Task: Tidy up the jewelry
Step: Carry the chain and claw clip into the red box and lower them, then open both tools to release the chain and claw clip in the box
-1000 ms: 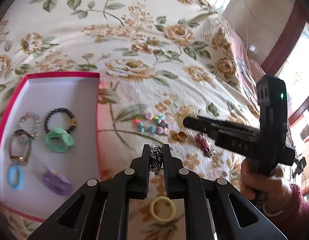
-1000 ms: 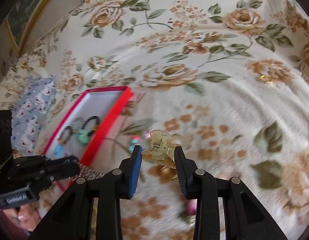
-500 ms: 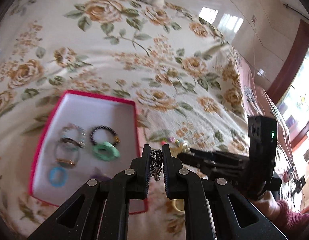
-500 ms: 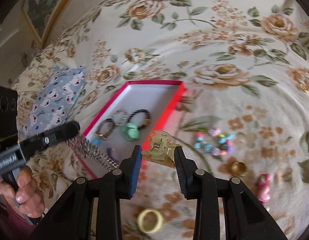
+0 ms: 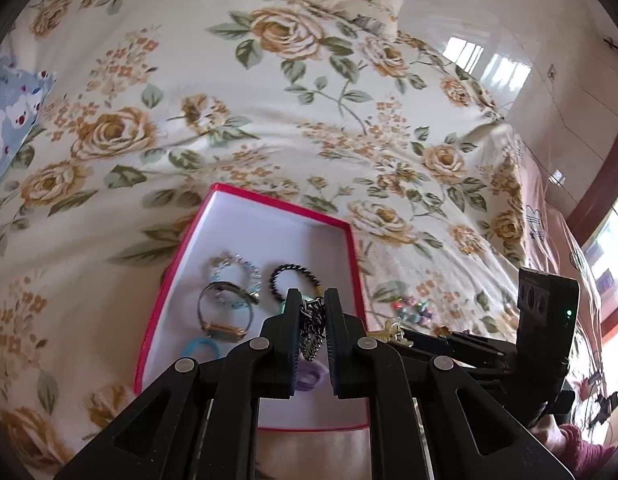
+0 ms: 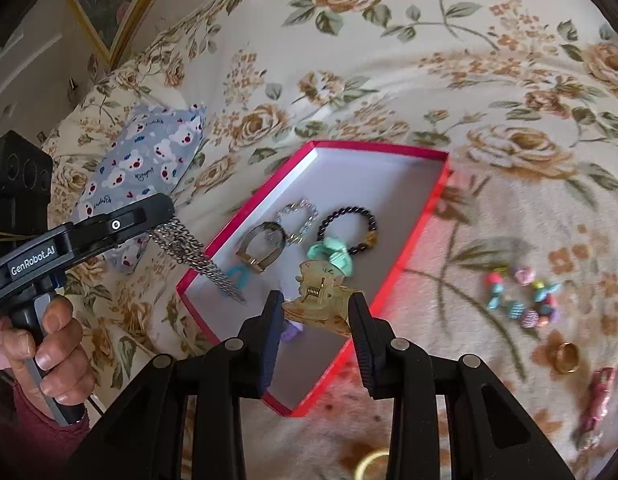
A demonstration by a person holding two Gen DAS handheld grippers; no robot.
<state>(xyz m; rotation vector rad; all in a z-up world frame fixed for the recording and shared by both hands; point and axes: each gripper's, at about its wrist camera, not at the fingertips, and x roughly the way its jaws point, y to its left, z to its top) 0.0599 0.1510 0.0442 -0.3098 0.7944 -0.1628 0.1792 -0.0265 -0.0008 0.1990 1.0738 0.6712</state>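
A: What does each gripper carry over the box (image 6: 423, 216)?

B: The left gripper (image 5: 313, 312) is pinched nearly closed on a silver chain (image 6: 197, 256); its links dangle over the box's near-left rim; the right gripper (image 6: 315, 312) clamps a pale amber hair clip (image 6: 321, 300), spring up, above the box's near end.

A: And inside the box?

B: White floor, red rim; a dark bead bracelet (image 6: 347, 226), a clear bead bracelet (image 6: 299, 218), a watch (image 6: 261, 250), a mint ring (image 6: 331, 254), a blue ring (image 5: 201, 348); a purple piece (image 5: 311, 372) sits mostly hidden behind the fingers.

A: Outside it?

B: Right of the box, on the bedspread (image 6: 489, 80): coloured beads (image 6: 521, 294), a gold ring (image 6: 567, 358), a blurred pink piece (image 6: 597, 404); a yellow ring (image 6: 371, 466) is cut off by the frame.
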